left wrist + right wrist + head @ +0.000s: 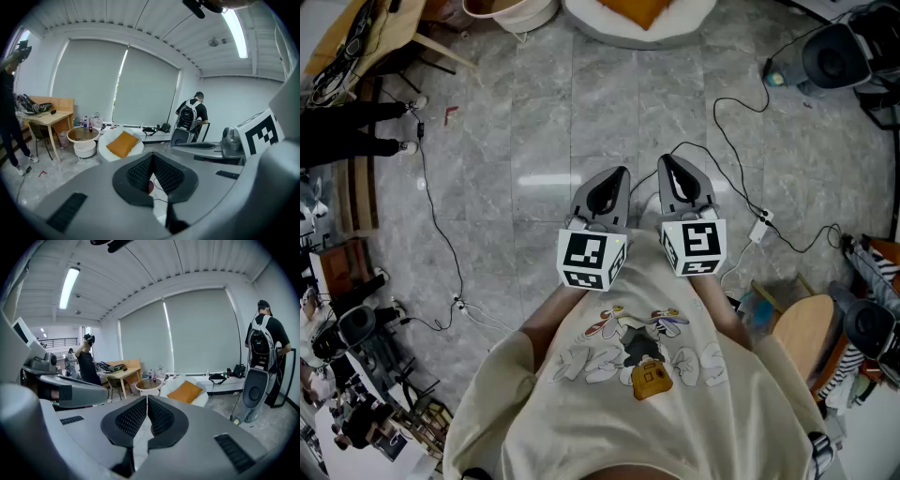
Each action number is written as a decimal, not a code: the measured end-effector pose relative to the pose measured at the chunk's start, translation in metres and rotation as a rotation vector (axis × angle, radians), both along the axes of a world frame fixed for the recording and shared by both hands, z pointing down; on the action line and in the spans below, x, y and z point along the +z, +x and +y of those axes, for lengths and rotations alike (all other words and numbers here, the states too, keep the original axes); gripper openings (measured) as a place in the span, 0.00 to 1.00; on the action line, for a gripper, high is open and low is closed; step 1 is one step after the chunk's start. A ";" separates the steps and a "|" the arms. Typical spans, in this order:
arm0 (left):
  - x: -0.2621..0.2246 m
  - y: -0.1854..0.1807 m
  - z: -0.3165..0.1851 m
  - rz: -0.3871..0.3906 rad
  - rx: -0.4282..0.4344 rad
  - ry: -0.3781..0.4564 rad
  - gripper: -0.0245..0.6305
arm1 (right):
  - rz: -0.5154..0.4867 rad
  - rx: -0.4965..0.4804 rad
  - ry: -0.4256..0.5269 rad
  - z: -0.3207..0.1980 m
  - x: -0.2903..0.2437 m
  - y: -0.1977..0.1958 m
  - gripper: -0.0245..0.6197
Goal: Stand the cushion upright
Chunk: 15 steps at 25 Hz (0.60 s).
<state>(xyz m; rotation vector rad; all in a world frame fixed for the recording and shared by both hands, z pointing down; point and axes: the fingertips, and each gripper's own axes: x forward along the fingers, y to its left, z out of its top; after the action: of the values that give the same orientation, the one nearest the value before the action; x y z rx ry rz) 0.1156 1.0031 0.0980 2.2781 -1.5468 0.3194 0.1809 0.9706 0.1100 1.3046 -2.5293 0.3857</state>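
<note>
At the far left a wooden desk [47, 119] stands by the blinds, with a round side table [83, 136] just beside it, then the orange cushion [123, 143] lying in a white round chair [104, 149], well apart from both grippers. Over the grey tiled floor [516, 112], the left gripper [619, 174] has its jaws closed on nothing, and just to its right the right gripper [667, 161] is likewise closed and empty
</note>
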 end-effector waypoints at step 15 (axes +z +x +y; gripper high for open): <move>0.010 0.047 -0.002 0.002 -0.003 0.006 0.04 | -0.058 -0.017 0.043 0.002 -0.004 0.045 0.08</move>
<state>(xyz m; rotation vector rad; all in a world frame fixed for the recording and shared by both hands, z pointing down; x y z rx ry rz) 0.1628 1.0015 0.1082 2.2799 -1.5526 0.3120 0.2261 0.9721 0.1063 1.3045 -2.6087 0.3727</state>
